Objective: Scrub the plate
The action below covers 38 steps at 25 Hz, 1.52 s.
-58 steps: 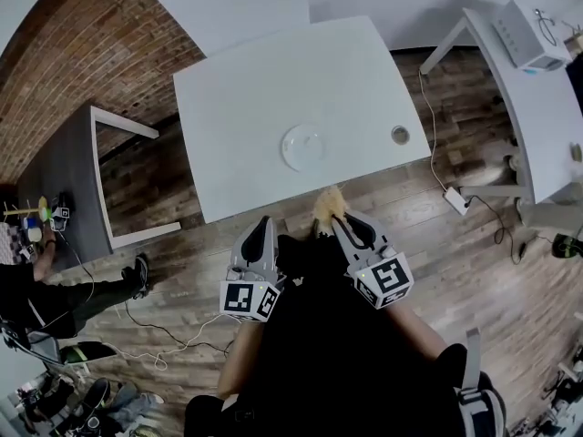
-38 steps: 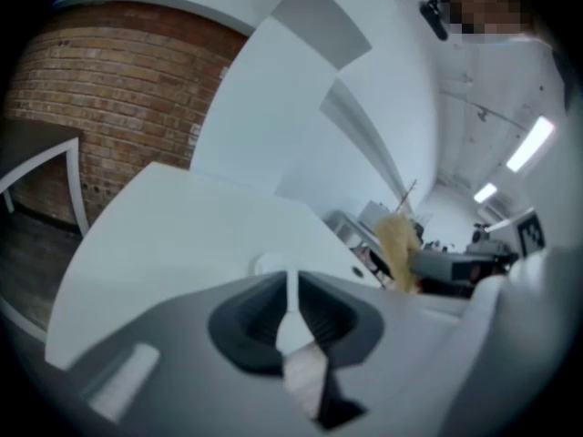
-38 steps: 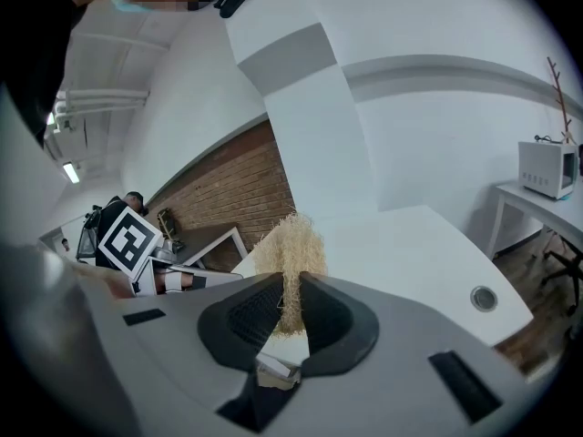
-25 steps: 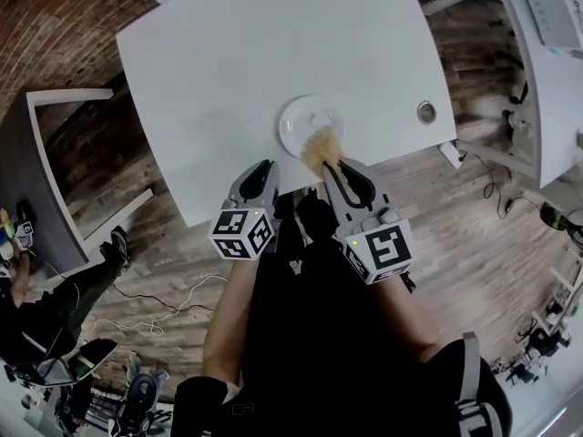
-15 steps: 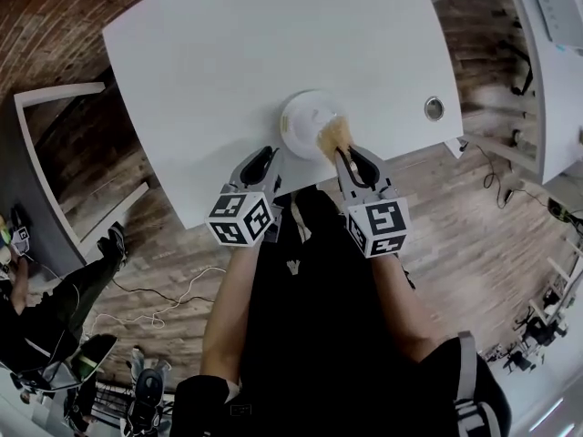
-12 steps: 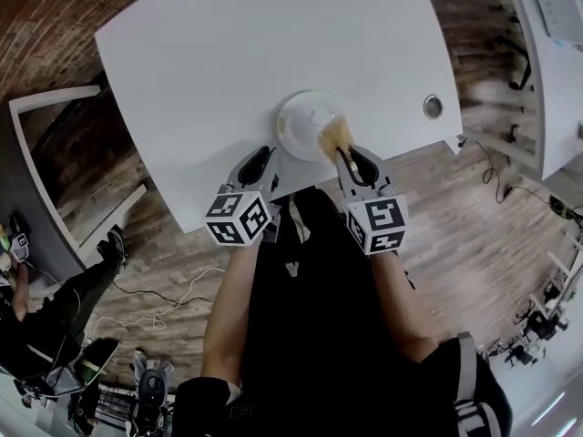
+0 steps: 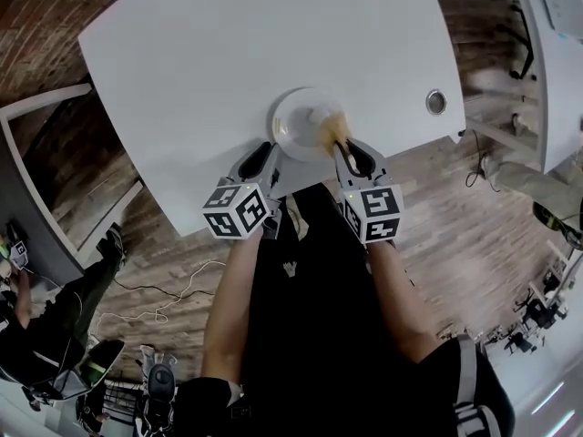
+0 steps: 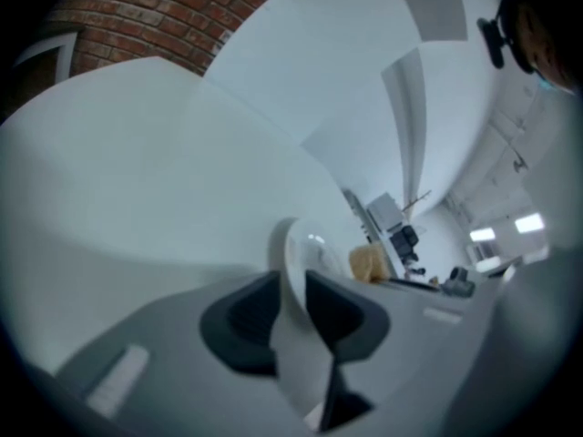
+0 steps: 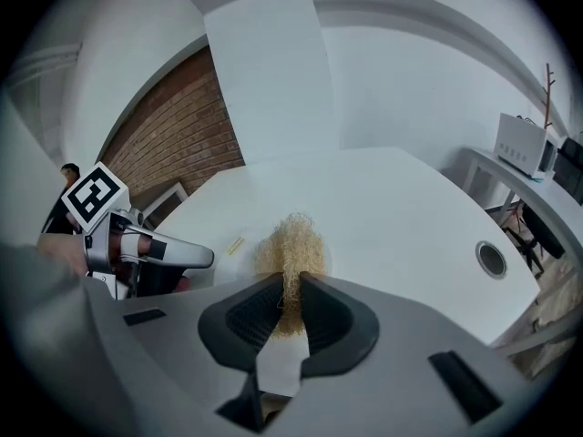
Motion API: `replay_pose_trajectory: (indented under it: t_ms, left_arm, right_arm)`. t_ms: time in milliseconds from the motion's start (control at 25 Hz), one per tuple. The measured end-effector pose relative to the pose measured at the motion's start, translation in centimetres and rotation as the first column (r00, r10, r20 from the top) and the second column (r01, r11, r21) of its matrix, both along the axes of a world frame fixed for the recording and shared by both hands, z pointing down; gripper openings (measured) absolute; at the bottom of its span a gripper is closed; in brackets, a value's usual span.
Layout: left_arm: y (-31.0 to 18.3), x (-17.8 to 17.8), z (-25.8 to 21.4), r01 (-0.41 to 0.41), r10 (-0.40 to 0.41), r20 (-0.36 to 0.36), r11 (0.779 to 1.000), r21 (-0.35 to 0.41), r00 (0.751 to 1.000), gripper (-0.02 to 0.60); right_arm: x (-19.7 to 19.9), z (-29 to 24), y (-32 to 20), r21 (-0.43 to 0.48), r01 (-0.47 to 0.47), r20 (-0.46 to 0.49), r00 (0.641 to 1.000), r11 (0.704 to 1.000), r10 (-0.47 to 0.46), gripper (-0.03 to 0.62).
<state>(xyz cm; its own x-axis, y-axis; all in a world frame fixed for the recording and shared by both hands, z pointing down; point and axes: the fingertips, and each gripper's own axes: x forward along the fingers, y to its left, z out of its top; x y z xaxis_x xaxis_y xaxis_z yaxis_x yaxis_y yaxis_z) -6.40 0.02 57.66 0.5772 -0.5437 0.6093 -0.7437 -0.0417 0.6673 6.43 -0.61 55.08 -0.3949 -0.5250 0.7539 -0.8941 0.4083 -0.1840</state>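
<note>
A small white plate (image 7: 299, 121) sits near the front edge of the white table (image 7: 219, 53). My left gripper (image 7: 266, 157) is at the plate's near left rim. In the left gripper view its jaws are shut on the plate rim (image 8: 293, 258). My right gripper (image 7: 343, 150) is shut on a tan fibrous scrubber (image 7: 330, 130). The scrubber (image 9: 290, 242) sticks out past the fingertips and rests on the plate's right side. The left gripper (image 9: 193, 257) shows at the left of the right gripper view. The scrubber (image 8: 369, 263) also appears beyond the plate in the left gripper view.
A round cable hole (image 7: 436, 102) sits in the table's right front corner, also visible as the hole (image 9: 492, 259) in the right gripper view. A second white desk (image 7: 556, 53) stands at the right. Wood floor and a brick wall (image 7: 46, 25) surround the table.
Both grippers moved forward from the table edge to the plate. The left closed on the plate's near rim and the scrubber went from the plate's edge onto its right side.
</note>
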Motion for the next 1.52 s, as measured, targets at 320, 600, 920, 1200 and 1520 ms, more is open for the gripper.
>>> replay_pose_trajectory:
  t_ms: [320,600,920,1200,1520]
  left_arm:
    - [-0.2,0.4,0.9,0.002,-0.001,0.015,0.998,-0.058,1.0,0.04]
    - [-0.1,0.5,0.8,0.047,-0.05,-0.036,0.996,-0.078,0.998,0.021]
    - [-0.1,0.9,0.8,0.055,-0.057,-0.032,0.995,-0.084,0.998,0.018]
    - [-0.1,0.5,0.8,0.073,-0.076,-0.037,0.994,-0.086,0.996,0.014]
    - [-0.1,0.6,0.8,0.071,-0.072,-0.018,0.994,-0.079,0.997,0.015]
  right_arm:
    - [0.3,1.7,0.4,-0.052,0.001,-0.016,1.0,0.999,-0.002,0.044]
    - [0.0,1.9,0.4,-0.061,0.01,-0.027,1.0,0.998,-0.011,0.044]
    - [-4.4,2.2,1.8,-0.095,0.117,0.014,0.993,0.989,-0.116,0.044]
    - [-7.3,2.2,2.3,-0.108,0.169,0.055,0.985,0.98,-0.164,0.044]
    - [-5.6,2.4,2.1,-0.12,0.155,0.042,0.988,0.981,-0.151,0.044]
